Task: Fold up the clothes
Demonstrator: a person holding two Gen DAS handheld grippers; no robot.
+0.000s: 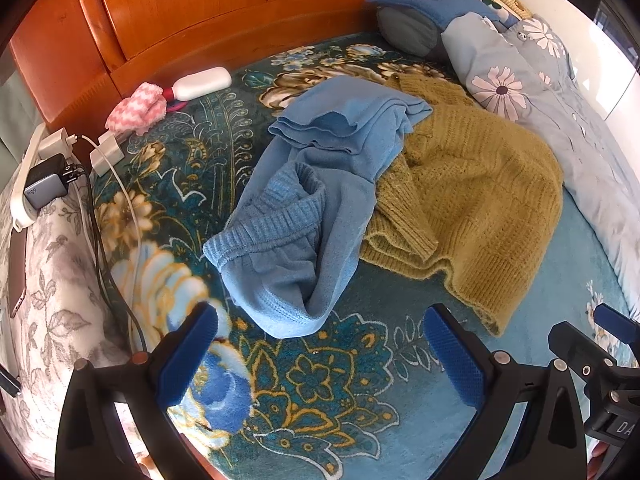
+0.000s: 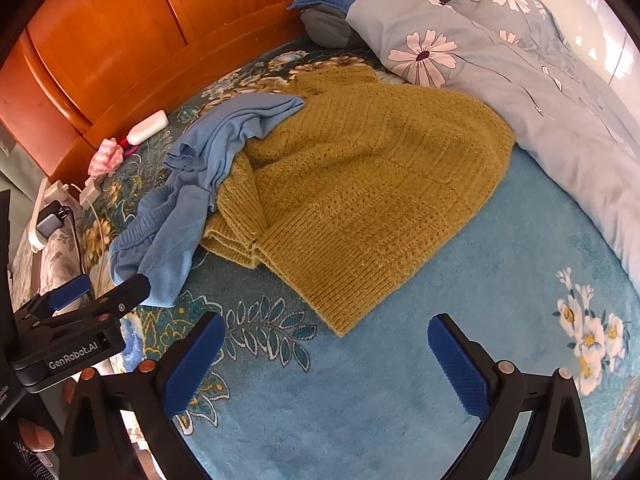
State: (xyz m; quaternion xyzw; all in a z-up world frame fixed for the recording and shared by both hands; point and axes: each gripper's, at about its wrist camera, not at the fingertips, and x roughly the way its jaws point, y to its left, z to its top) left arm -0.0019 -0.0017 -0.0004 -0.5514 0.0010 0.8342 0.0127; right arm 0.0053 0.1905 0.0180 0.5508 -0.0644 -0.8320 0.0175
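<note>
Both grippers spread wide, nothing between the fingers of either. Left gripper (image 1: pixel 320 354) hangs over the bed, pointing steeply down at the floral blanket (image 1: pixel 320 392), just short of the blue garment's near edge. Right gripper (image 2: pixel 326 360) sits over the plainer teal part of the blanket, near the mustard sweater's ribbed hem, not touching it.

Blue garment (image 1: pixel 304 208): crumpled, ribbed waistband or cuff facing the left camera, lying on the blanket mid-bed. Its right side overlaps the mustard knit sweater (image 2: pixel 360 184), which lies mostly flat, with one bunched fold along its left edge. Neither is folded yet.

Behind them: wooden headboard (image 1: pixel 200 12), a blue pillow (image 1: pixel 424 0) on a grey one, and a light-blue flowered duvet (image 2: pixel 500 80) running along the right side of the bed. By the headboard sit a white bottle (image 1: pixel 204 82) and a pink-white knitted item (image 1: pixel 138 108). Left bed edge: chargers with cables (image 1: pixel 48 184) on a power strip.

In the right wrist view, the left gripper shows at the lower left, its tip just in front of the blue garment.
</note>
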